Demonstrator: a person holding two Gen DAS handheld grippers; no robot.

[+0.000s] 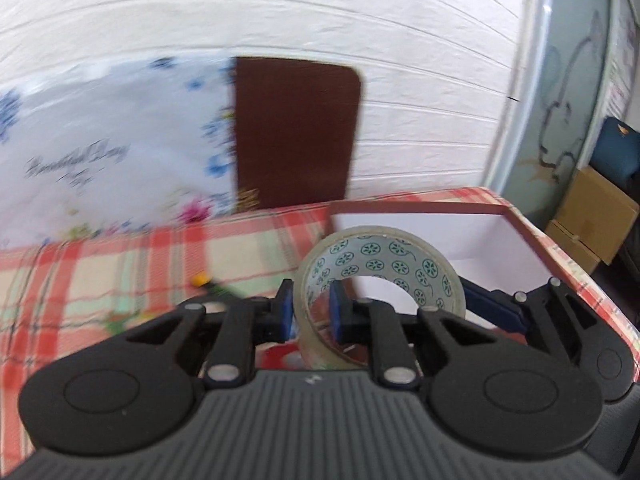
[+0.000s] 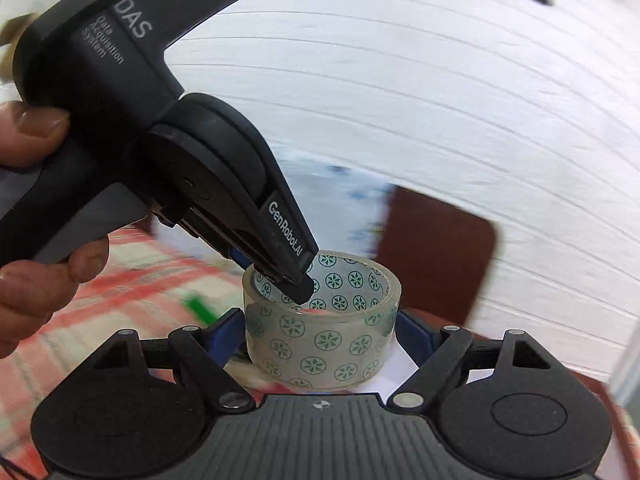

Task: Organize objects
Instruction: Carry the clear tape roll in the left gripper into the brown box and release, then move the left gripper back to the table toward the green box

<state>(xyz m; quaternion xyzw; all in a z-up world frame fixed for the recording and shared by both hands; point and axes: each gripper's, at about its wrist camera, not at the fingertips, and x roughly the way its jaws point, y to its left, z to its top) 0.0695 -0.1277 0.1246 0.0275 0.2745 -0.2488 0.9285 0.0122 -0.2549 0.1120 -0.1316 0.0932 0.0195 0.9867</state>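
My left gripper (image 1: 310,308) is clamped tight on the wall of the clear tape roll printed with green flower rings (image 1: 380,276), one blue pad inside the ring and one outside. My right gripper (image 2: 320,320) stands wide, its blue pads on either side of that roll; contact I cannot tell. The roll hangs over the white-lined open box (image 1: 500,236) at the right edge of the red plaid tablecloth (image 1: 120,264)
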